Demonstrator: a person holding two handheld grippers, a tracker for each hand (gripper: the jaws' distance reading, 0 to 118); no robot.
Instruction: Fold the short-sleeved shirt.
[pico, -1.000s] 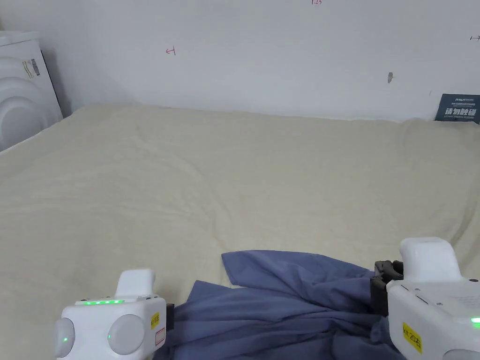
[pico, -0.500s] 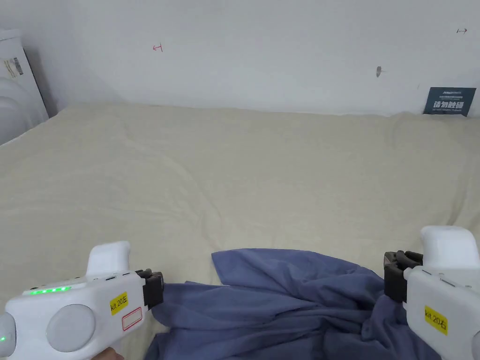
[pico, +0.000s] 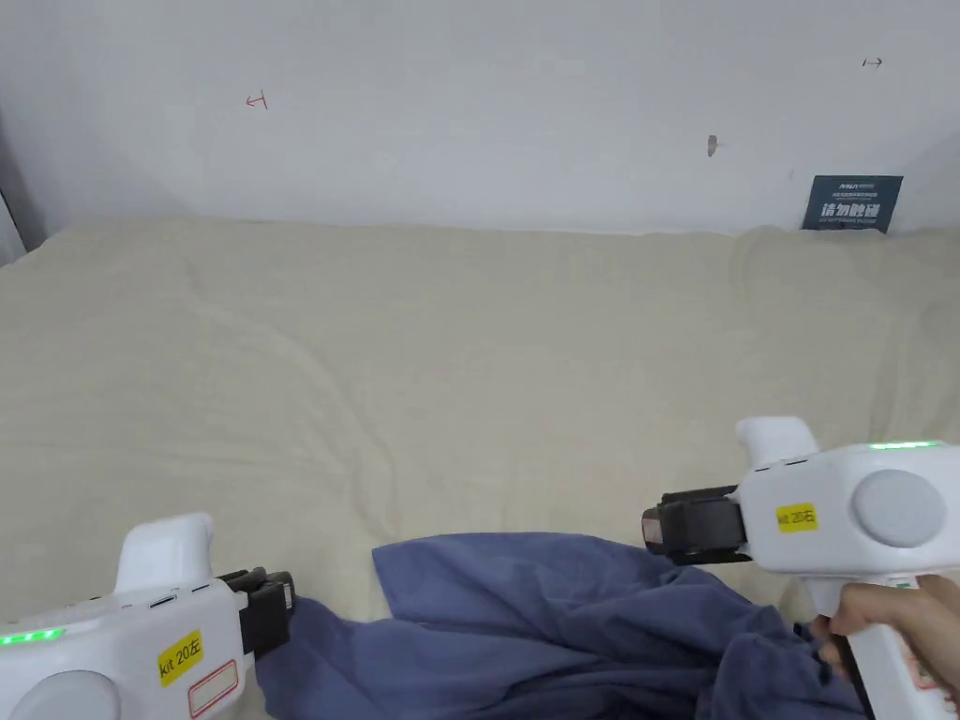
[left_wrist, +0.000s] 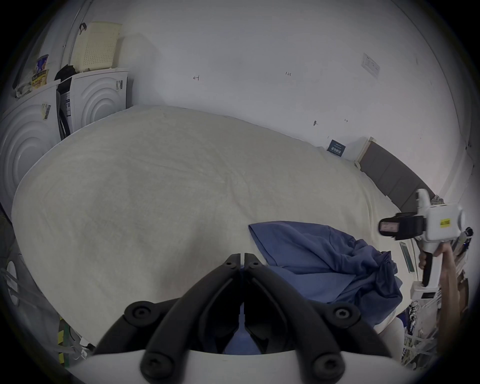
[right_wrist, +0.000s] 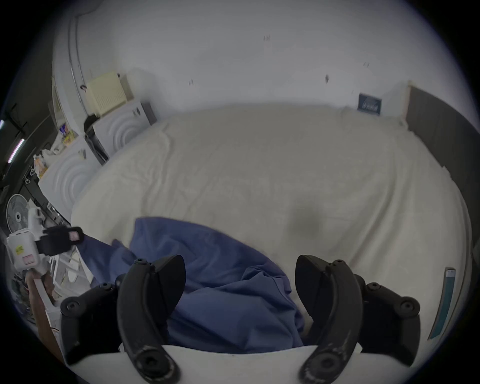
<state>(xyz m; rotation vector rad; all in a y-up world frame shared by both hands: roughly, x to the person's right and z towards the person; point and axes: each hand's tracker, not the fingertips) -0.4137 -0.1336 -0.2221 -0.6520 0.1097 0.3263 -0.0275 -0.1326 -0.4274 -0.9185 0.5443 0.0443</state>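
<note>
A blue short-sleeved shirt (pico: 525, 619) lies crumpled at the near edge of the cream bed (pico: 469, 356). At its left edge my left gripper (pico: 277, 595) is shut on the fabric. In the left gripper view the jaws (left_wrist: 244, 256) meet with blue cloth (left_wrist: 311, 259) pinched between them. My right gripper (pico: 652, 532) hovers above the shirt's right part, pointing left, held by a hand. In the right gripper view its jaws (right_wrist: 240, 259) stand wide apart with nothing between them and the shirt (right_wrist: 220, 285) below. The left gripper (right_wrist: 75, 235) shows far left there.
White washing machines (left_wrist: 98, 98) stand past the bed's left side. A dark sign (pico: 851, 202) leans on the white wall at the back right. A dark headboard (left_wrist: 389, 171) runs along the right side. A flat phone-like thing (right_wrist: 444, 298) lies near the bed's right edge.
My right gripper has risen off the shirt and turned to point left. My left gripper has drawn left with the shirt's edge. The head camera has panned right.
</note>
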